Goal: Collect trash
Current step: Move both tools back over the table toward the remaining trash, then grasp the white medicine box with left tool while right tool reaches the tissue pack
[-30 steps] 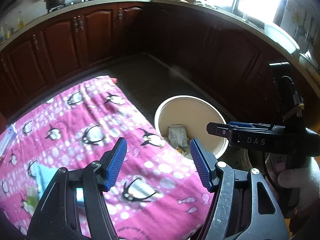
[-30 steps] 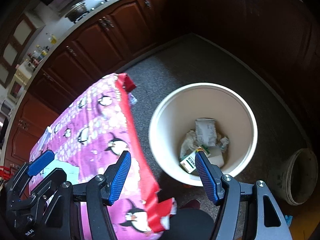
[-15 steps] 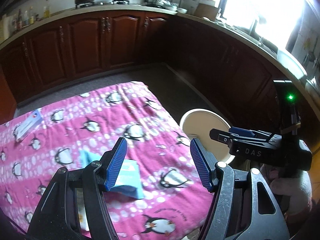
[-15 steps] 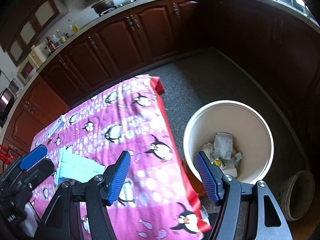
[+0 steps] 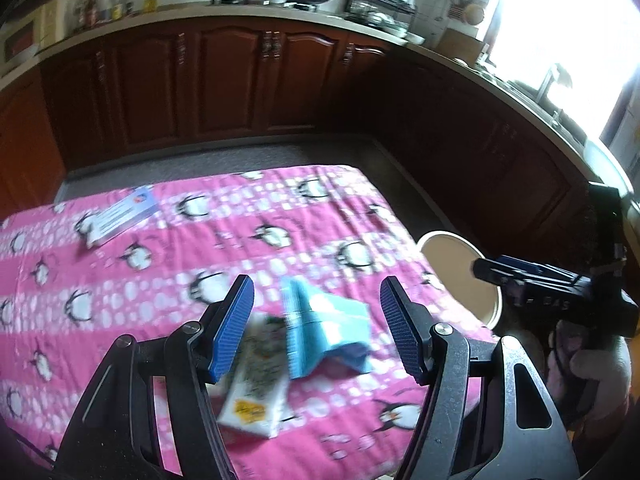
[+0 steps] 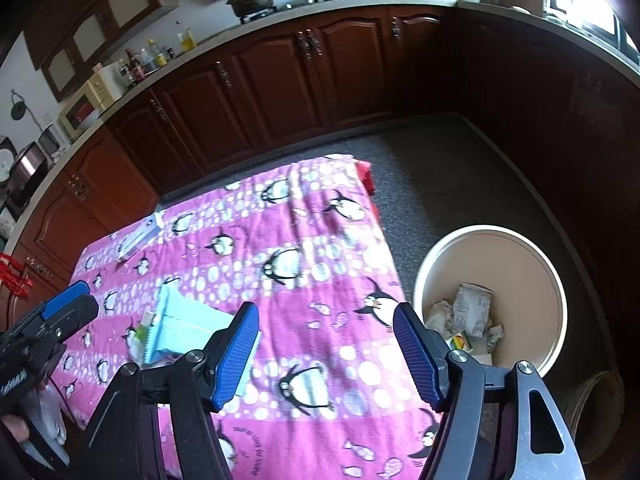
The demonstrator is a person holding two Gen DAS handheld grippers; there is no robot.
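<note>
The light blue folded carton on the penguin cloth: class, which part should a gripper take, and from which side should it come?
Probably the raised fold. The light blue carton lies bent on the penguin cloth, one flap standing up as a ridge and the rest lying flat. Come from above with the open left gripper, one finger on each face of that ridge; the flat part offers nothing to pinch.

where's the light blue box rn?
The light blue box lies on the penguin tablecloth near its front edge, overlapping a white carton; in the left wrist view it shows between the left tool's open fingers.
</note>
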